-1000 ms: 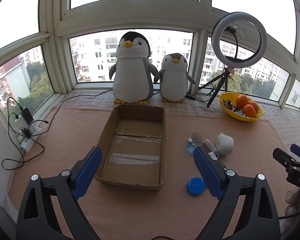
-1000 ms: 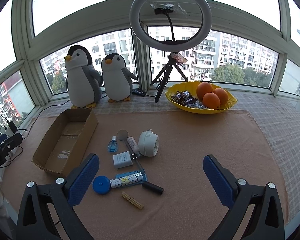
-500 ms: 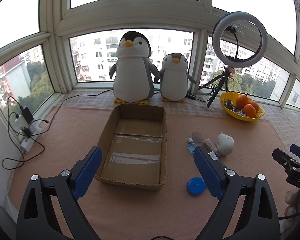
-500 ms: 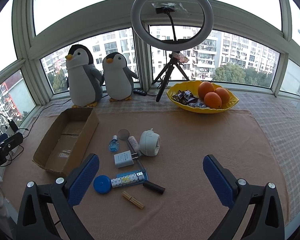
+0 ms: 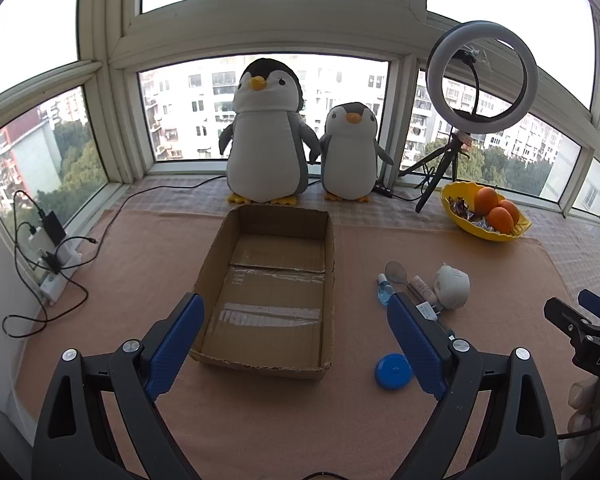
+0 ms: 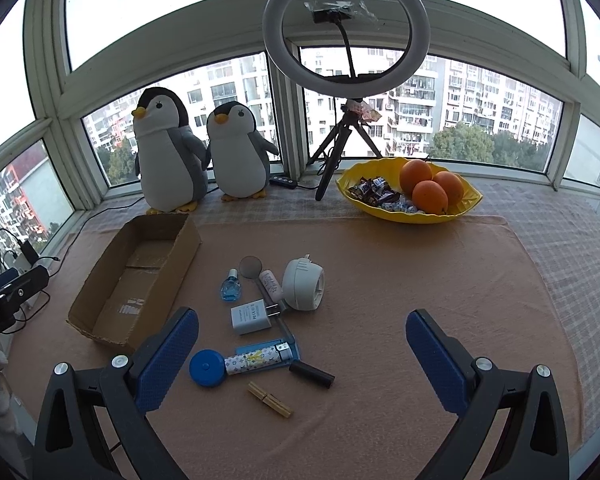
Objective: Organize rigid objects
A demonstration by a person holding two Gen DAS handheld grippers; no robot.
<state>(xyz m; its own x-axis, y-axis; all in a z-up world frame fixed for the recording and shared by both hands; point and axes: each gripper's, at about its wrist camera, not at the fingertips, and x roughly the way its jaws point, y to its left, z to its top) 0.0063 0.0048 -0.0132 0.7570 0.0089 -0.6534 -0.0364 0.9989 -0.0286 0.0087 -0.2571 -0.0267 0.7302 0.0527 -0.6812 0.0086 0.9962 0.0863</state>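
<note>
Between the spread, empty jaws of the left gripper (image 5: pixel 294 334) the box (image 5: pixel 268 292) lies empty; ahead of the right gripper (image 6: pixel 302 346), also spread, all items (image 6: pixel 274 312) wait on the worktop (image 6: pixel 420 280), nothing sorted yet.

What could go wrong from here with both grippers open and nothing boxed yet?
1. The small items lie packed together: the white charger touches the spoon, so closing the right hand-held gripper on one may drag a neighbour.
2. The black cylinder lies on its side and may roll away.
3. The cardboard box is empty and light; a bump could shift it.
</note>
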